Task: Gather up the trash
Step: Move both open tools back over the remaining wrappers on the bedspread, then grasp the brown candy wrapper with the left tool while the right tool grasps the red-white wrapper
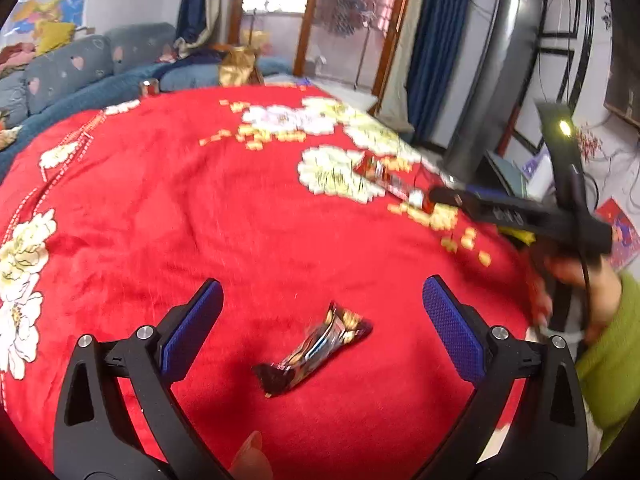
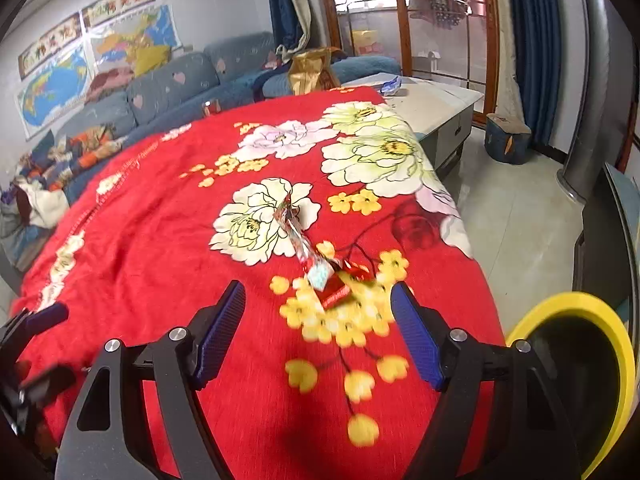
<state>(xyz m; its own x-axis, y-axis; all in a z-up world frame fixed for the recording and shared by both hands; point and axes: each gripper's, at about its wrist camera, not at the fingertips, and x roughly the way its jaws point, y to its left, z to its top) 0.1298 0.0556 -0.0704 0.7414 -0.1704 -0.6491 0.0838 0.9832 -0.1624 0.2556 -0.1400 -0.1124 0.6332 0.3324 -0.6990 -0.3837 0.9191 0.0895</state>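
Observation:
A dark snack wrapper (image 1: 314, 350) lies on the red flowered blanket (image 1: 240, 220), between and a little short of the blue pads of my left gripper (image 1: 322, 300), which stands open above it. A long red and clear wrapper (image 2: 310, 256) lies on the blanket (image 2: 160, 240) just ahead of my right gripper (image 2: 318, 300), whose jaws are open with nothing between them. The same red wrapper (image 1: 386, 178) shows at the right of the left wrist view, beside the right gripper (image 1: 444, 196) held by a hand in a green sleeve (image 1: 608, 344).
A yellow-rimmed bin (image 2: 576, 384) stands off the blanket's right edge, low right in the right wrist view. A grey low table (image 2: 436, 108) sits beyond the blanket, a blue sofa (image 2: 172, 92) behind it, tiled floor (image 2: 516, 216) to the right. A gold bag (image 2: 310, 70) stands at the far end.

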